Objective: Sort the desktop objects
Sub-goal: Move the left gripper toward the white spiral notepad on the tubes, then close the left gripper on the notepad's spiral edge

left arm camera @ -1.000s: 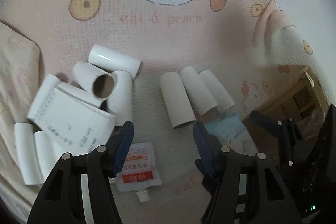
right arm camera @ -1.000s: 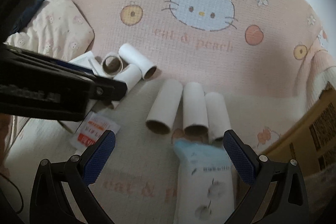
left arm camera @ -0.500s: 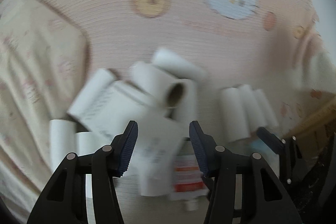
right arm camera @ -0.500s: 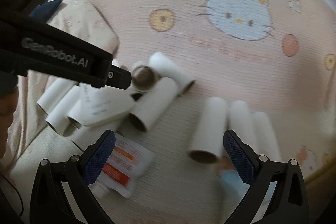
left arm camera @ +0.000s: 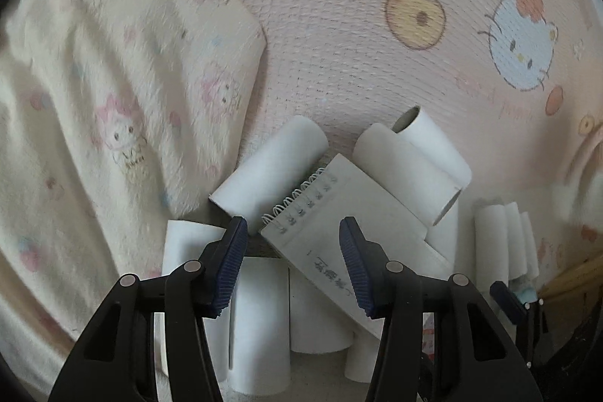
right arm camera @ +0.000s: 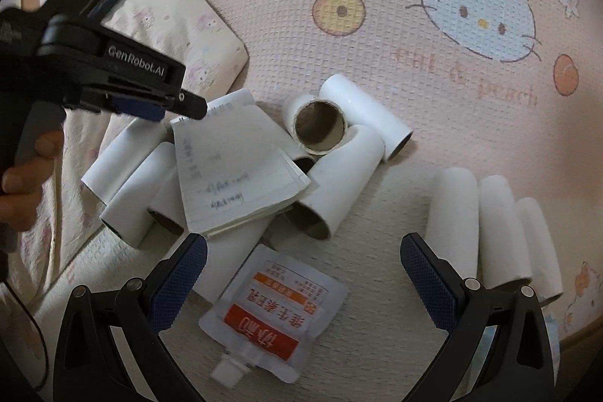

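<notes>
Left wrist view, left gripper [left arm camera: 292,228]: spread, just narrowed a little, pinching nothing. Pointed steeply down at the spiral-bound end of the notebook [left arm camera: 358,232], with that end framed between the jaws; cannot tell whether a tip touches it yet.

Judged as the step in hand: picking the notebook off the heap of cardboard tubes [right arm camera: 339,183]. To do it well:
- Turn the wrist so the pads face the flat covers, not the wire spiral.
- Slide one finger under the raised edge, where the notebook bridges over the tubes.
- Close only once both pads sit on paper, clear of any tube.
- Lift slowly; likely to roll, those tubes, once the weight comes off.

Right wrist view, right gripper [right arm camera: 303,243]: spread wide and empty, hanging above the bare strip between the heap and the spouted pouch [right arm camera: 279,315]. Best kept back until the notebook is out.

Further out: three more tubes [right arm camera: 490,225] lined up side by side, well apart from the heap; a folded blanket [left arm camera: 113,81] just beside the heap on the pink mat [left arm camera: 339,25].

Containers: only a sliver of cardboard box [left arm camera: 569,274] at the far right edge; contents hidden.
</notes>
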{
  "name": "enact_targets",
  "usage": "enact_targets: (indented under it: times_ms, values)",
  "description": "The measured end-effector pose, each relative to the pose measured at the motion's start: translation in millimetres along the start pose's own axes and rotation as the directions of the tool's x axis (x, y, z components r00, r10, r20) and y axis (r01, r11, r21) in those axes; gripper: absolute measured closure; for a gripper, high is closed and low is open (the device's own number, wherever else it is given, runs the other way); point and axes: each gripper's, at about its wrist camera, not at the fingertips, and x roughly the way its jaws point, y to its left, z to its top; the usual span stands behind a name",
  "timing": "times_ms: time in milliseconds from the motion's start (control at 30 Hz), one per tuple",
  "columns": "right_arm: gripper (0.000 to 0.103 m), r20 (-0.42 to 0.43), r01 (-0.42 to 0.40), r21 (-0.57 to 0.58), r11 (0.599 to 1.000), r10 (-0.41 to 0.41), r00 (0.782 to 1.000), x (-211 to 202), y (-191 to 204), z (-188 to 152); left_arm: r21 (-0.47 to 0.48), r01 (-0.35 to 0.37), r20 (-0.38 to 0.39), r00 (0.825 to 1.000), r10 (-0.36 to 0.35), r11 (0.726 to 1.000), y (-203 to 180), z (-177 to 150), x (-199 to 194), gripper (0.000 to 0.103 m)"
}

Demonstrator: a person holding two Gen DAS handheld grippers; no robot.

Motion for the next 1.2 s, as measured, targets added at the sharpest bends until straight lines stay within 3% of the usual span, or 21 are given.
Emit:
enact_targets:
  times_ms: [167,267,300,367,467,600,900,1067,1133,1200]
  values:
    - [0.001,-0.016,-0.004,0.039,0.999,0.005,1.0,5,3,4,-0.029,0.042,-0.005,0.999,-0.042,0.999,5,-1,7,0.05]
    - [0.002,-0.015,-0.014,0.034,0.999,0.014,1.0,6,8,0,0.014,0.007,0.009,1.0,-0.007,1.0,-1,-3,5,0.071]
    - [0.003,-0.015,-0.014,0.025,1.0,0.015,1.0,6,10,0,0.025,-0.005,0.014,1.0,0.004,1.0,-2,-4,6,0.074]
    - [0.008,-0.012,-0.019,-0.003,1.0,0.019,1.0,6,14,-2,0.036,-0.005,0.02,1.0,0.004,0.999,-9,-5,6,0.078]
    - [0.024,-0.017,-0.023,-0.063,0.998,0.022,1.0,11,22,-3,0.037,0.017,0.001,1.0,-0.017,0.999,-15,-9,3,0.082]
    - [0.035,-0.031,-0.082,-0.04,0.996,0.081,0.996,15,20,-3,0.043,0.036,-0.022,0.999,-0.035,0.998,-20,-16,-2,0.083]
    - [0.041,-0.069,-0.101,-0.004,0.995,0.101,0.993,18,4,-7,0.025,0.145,-0.122,0.982,-0.141,0.989,-23,-42,-7,0.083]
    - [0.041,-0.075,-0.095,-0.018,0.995,0.094,0.993,19,-4,-7,0.073,0.126,-0.116,0.986,-0.117,0.989,-36,-50,-8,0.083]
    - [0.041,-0.086,-0.109,-0.018,0.994,0.107,0.991,17,-5,-7,0.066,0.112,-0.11,0.988,-0.105,0.991,-37,-49,-9,0.078]
    - [0.041,-0.094,-0.122,-0.013,0.992,0.12,0.988,15,-6,-8,0.051,0.126,-0.094,0.988,-0.12,0.991,-36,-45,-10,0.054]
